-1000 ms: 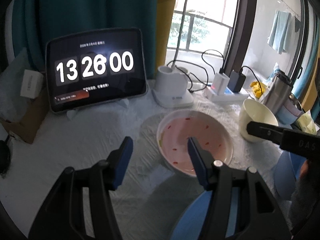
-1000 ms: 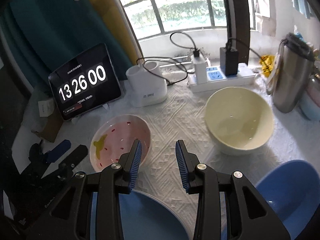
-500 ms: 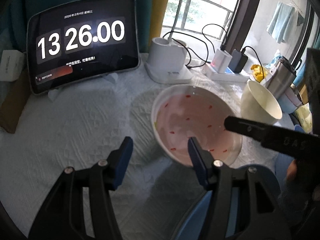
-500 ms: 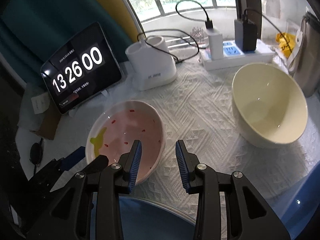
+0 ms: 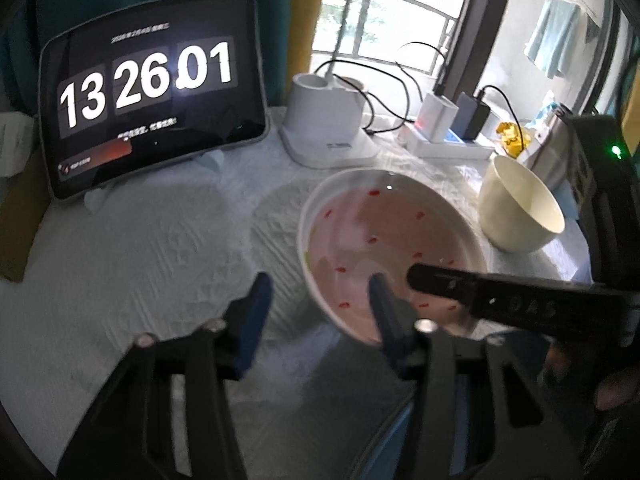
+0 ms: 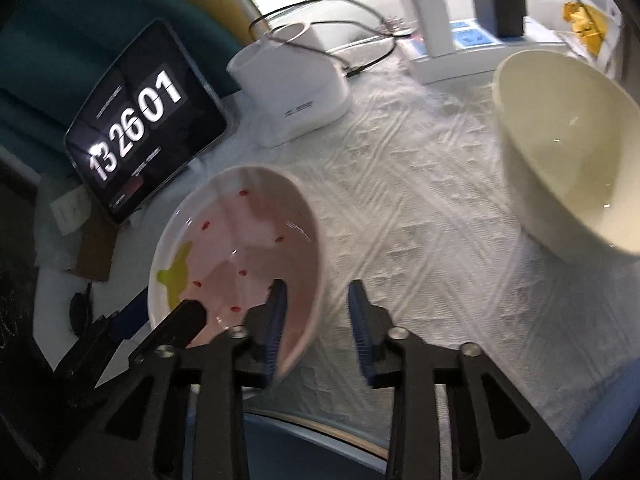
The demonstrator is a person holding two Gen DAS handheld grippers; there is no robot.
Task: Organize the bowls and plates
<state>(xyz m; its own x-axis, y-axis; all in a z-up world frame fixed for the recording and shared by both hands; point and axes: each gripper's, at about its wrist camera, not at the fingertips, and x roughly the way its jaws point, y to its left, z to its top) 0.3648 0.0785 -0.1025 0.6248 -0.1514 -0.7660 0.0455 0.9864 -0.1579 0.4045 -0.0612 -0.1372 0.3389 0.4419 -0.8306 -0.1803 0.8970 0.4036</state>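
**Both grippers straddling the rim of the pink bowl.**
The pink bowl lies centre-left on the white tablecloth. The right gripper straddles its near-right rim, one finger inside; the left gripper straddles the opposite rim. Both sets of jaws are closing, pads not yet pressing. The cream bowl stands apart, upper right.

A home, by the look of it: the table wears a white embossed cloth beside a curtained window. A tablet clock, a power strip and a towel hanging at upper right support that.
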